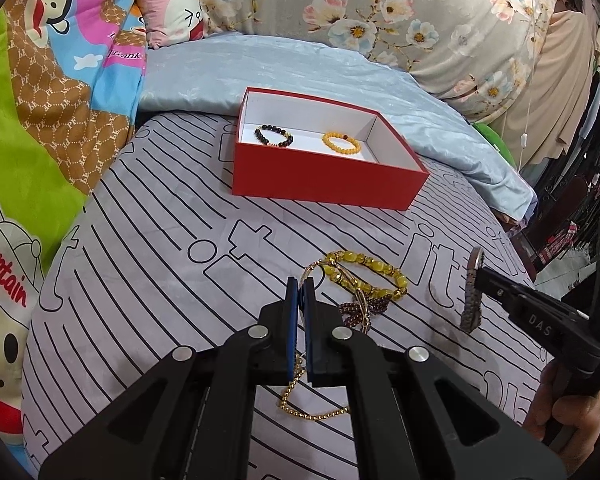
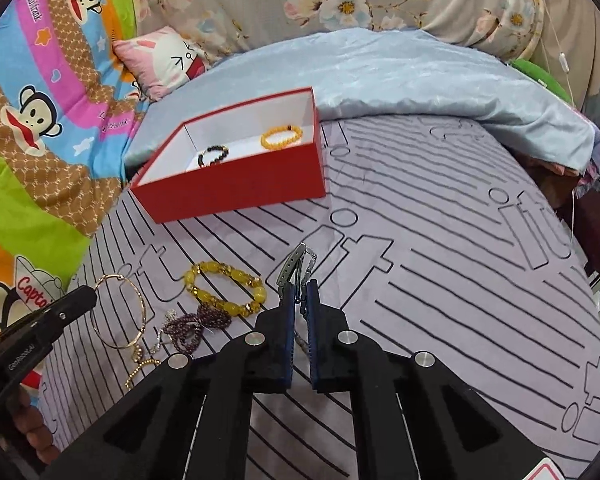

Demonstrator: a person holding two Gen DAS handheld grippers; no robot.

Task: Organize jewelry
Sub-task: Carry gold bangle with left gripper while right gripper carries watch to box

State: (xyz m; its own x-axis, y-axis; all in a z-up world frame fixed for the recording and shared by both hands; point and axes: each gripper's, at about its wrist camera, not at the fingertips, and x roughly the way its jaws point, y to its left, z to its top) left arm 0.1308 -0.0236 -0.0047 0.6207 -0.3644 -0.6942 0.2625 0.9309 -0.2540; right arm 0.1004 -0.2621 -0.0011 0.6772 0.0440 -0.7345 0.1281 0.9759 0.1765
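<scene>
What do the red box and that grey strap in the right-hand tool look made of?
The red open box looks like matte cardboard: thin flat walls, white inside. The grey linked strap, shut in the right gripper, looks like brushed metal, probably steel: small segments and a folding clasp.

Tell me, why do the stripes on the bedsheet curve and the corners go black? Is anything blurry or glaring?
Both wrist views are fisheye: the bedsheet stripes bow and dark lens rims fill the corners. Left wrist view: soft, even light, the red box sharp, faint shadow under the left gripper. Right wrist view: the same, only small highlights on the right gripper bolts.
</scene>
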